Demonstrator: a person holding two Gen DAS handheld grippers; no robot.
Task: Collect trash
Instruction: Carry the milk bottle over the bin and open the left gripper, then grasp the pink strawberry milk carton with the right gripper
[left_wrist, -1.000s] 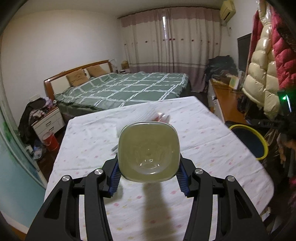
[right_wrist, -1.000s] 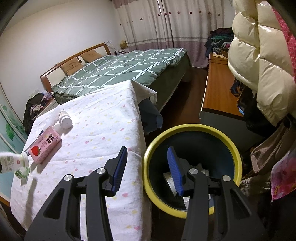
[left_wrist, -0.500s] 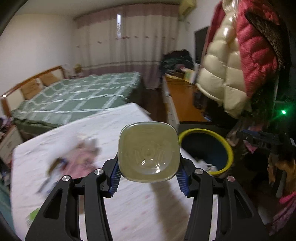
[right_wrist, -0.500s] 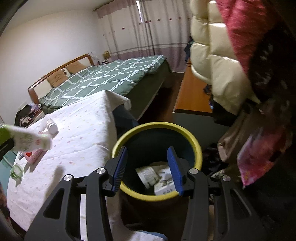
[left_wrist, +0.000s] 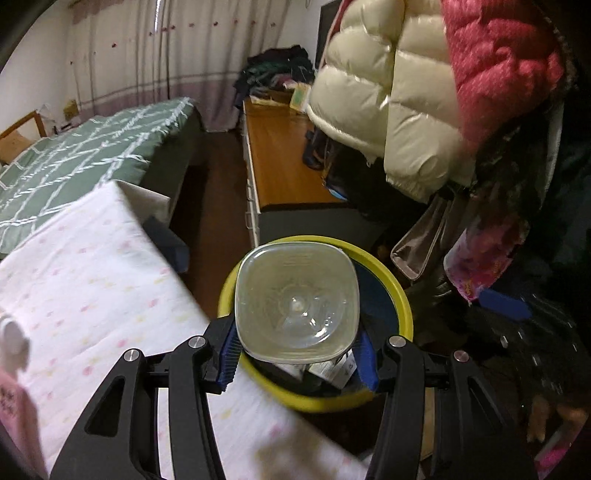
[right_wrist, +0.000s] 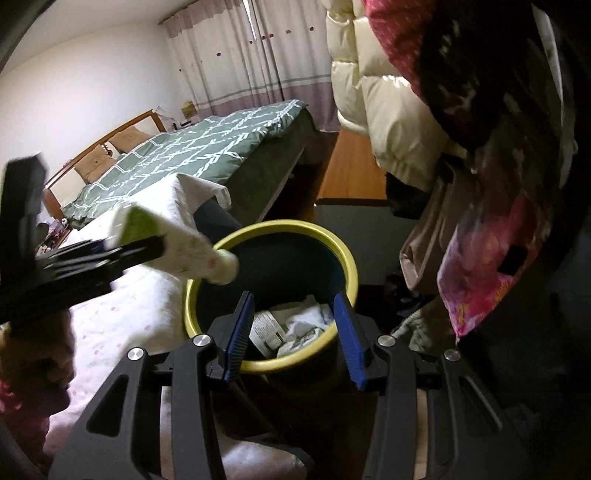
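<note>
Drop step: left gripper (left_wrist: 297, 356) clamping milk bottle (left_wrist: 297, 308) over yellow-rimmed bin (left_wrist: 400, 295), right gripper (right_wrist: 293, 332) open, empty; next, release into bin.

Bed: a wooden-framed bed (right_wrist: 122, 133) under a green quilt with a white lattice pattern (left_wrist: 74, 162).
Curtains: pale floor-length curtains with a mauve band (left_wrist: 147, 70) behind the bed.
Coats: a glossy cream puffer jacket (left_wrist: 388, 103) hanging beside a red quilted coat (left_wrist: 502, 62).
Cabinet: a long low orange-brown wooden cabinet (left_wrist: 280, 162) under the jackets.
Table cover: a white cloth with pastel specks (left_wrist: 92, 295).
</note>
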